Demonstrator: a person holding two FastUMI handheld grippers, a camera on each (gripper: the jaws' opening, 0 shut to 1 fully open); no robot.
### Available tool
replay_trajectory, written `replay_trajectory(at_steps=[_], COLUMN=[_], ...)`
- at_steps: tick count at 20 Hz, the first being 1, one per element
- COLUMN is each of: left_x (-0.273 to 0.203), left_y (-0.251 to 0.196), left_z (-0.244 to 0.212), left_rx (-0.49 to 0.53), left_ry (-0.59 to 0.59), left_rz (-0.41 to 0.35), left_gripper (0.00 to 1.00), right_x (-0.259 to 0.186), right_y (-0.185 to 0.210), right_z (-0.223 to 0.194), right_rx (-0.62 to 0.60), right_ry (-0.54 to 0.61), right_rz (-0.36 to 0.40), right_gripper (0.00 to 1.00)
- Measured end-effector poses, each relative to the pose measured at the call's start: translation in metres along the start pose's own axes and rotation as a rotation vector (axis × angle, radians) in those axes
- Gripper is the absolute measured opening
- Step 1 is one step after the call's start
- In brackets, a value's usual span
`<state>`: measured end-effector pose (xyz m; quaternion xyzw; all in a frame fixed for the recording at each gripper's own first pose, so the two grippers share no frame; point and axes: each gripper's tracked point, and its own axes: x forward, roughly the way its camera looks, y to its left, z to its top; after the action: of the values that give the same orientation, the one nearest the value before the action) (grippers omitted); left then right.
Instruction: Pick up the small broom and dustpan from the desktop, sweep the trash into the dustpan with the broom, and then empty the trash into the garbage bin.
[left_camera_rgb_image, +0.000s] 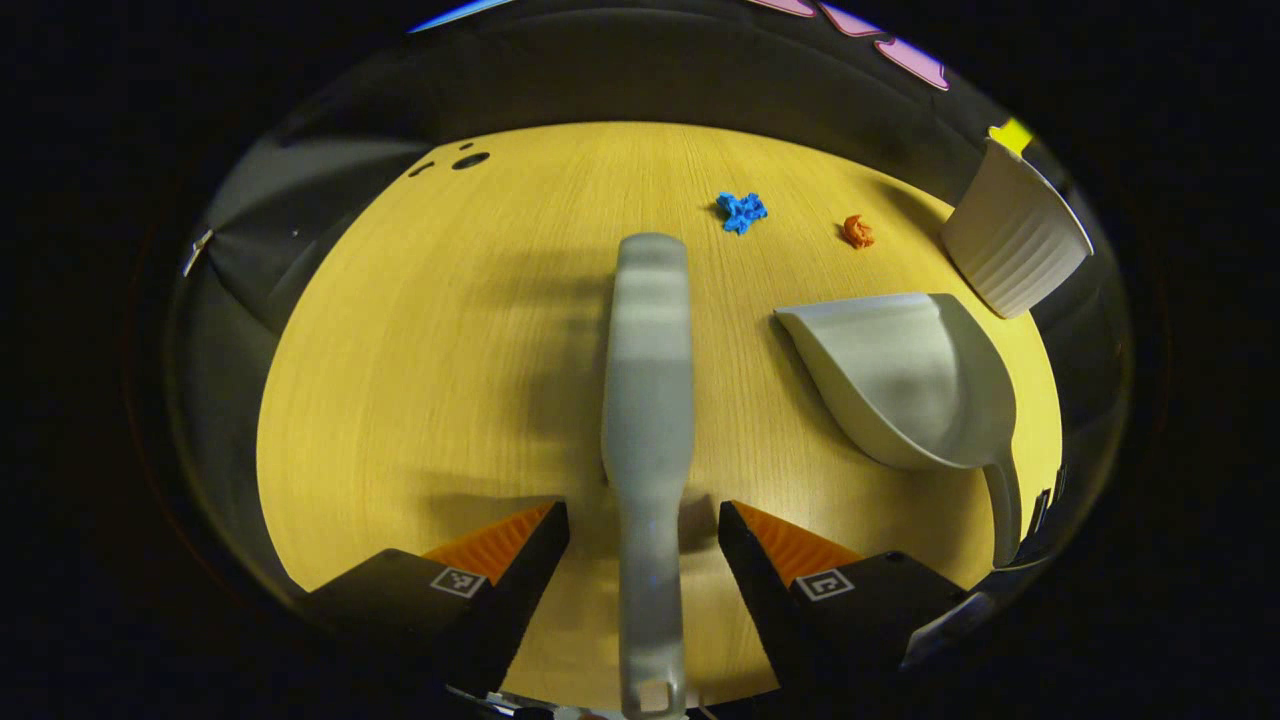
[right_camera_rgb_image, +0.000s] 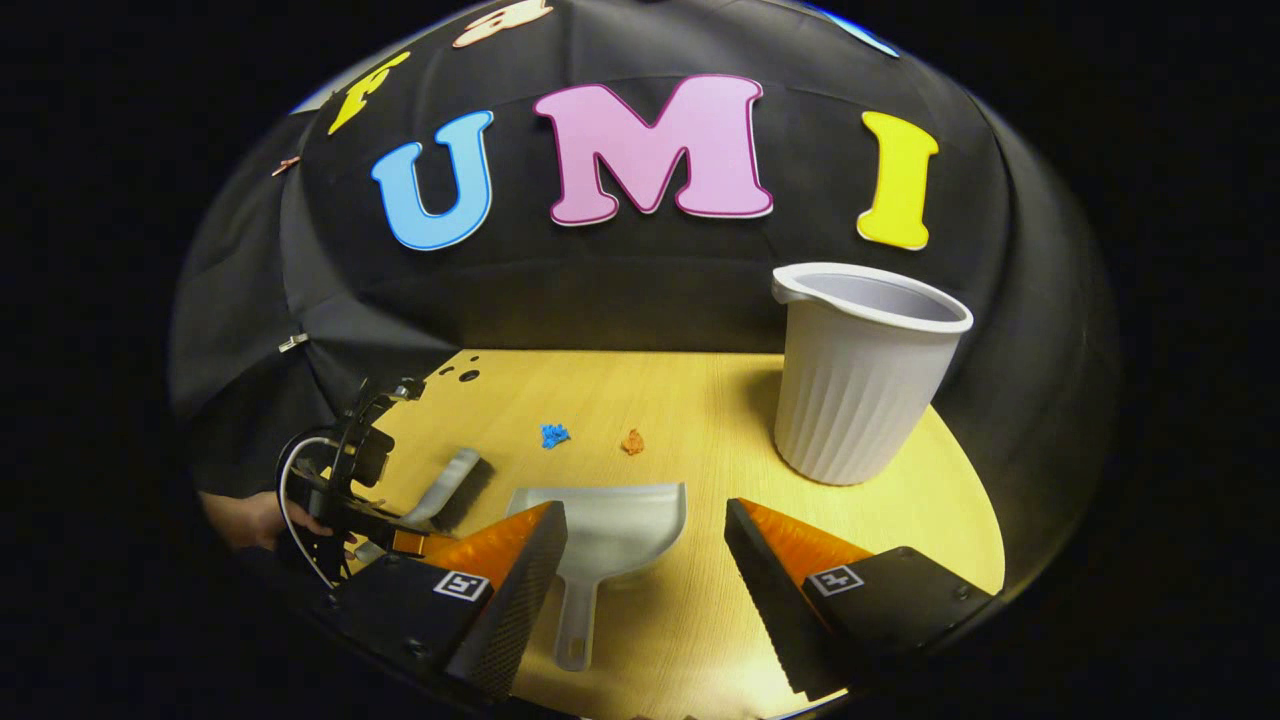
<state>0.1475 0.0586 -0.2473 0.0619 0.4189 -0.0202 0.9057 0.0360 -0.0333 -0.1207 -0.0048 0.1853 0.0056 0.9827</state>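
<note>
The grey small broom (left_camera_rgb_image: 648, 400) lies along the wooden desktop (left_camera_rgb_image: 420, 350), handle toward me. My left gripper (left_camera_rgb_image: 643, 520) is open, one finger on each side of the handle with a gap to both. To its right rests the grey dustpan (left_camera_rgb_image: 900, 380). In the right gripper view the dustpan (right_camera_rgb_image: 610, 530) lies just ahead, its handle pointing toward me between the fingers of my open right gripper (right_camera_rgb_image: 645, 520), nearer the left finger and untouched. A blue scrap (right_camera_rgb_image: 554, 435) and an orange scrap (right_camera_rgb_image: 632, 441) lie beyond it. The left gripper (right_camera_rgb_image: 340, 490) shows at the left by the broom (right_camera_rgb_image: 455, 490).
A white ribbed garbage bin (right_camera_rgb_image: 860, 390) stands upright at the desk's far right, also seen as the bin (left_camera_rgb_image: 1010, 240). Cable holes (left_camera_rgb_image: 470, 160) sit in the far left corner. Black cloth walls close the desk's back and sides. A hand (right_camera_rgb_image: 250, 515) holds the left gripper.
</note>
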Motion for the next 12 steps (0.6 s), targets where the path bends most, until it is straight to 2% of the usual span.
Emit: replay_trajectory(at_steps=[1, 4, 5, 6, 8, 11, 12], left_x=[0.0, 0.002, 0.005, 0.006, 0.008, 0.009, 0.008], left_y=[0.001, 0.003, 0.002, 0.0, -0.001, -0.002, -0.003], left_z=[0.004, 0.004, 0.005, 0.004, 0.008, 0.011, 0.012], left_rx=[0.01, 0.059, 0.067, 0.07, 0.077, 0.057, 0.067], left_ry=[-0.006, 0.032, 0.038, 0.053, 0.061, 0.057, 0.046], left_rz=[0.003, 0.019, 0.017, 0.017, 0.015, 0.025, 0.017], left_gripper=[0.97, 0.87, 0.81, 0.71, 0.6, 0.33, 0.3], right_x=[-0.001, -0.001, -0.001, -0.001, -0.001, 0.002, 0.002], right_y=[0.0, 0.003, 0.006, 0.009, 0.017, 0.022, 0.023], right_z=[-0.002, -0.01, -0.014, -0.017, -0.023, -0.029, -0.03], right_rx=[0.0, -0.016, -0.017, -0.013, -0.007, 0.001, 0.015], right_ry=[0.004, 0.013, 0.023, 0.036, 0.057, 0.079, 0.084], right_rz=[-0.003, 0.004, 0.013, 0.026, 0.045, 0.062, 0.066], right_gripper=[0.99, 0.99, 0.99, 0.99, 0.99, 0.99, 0.99])
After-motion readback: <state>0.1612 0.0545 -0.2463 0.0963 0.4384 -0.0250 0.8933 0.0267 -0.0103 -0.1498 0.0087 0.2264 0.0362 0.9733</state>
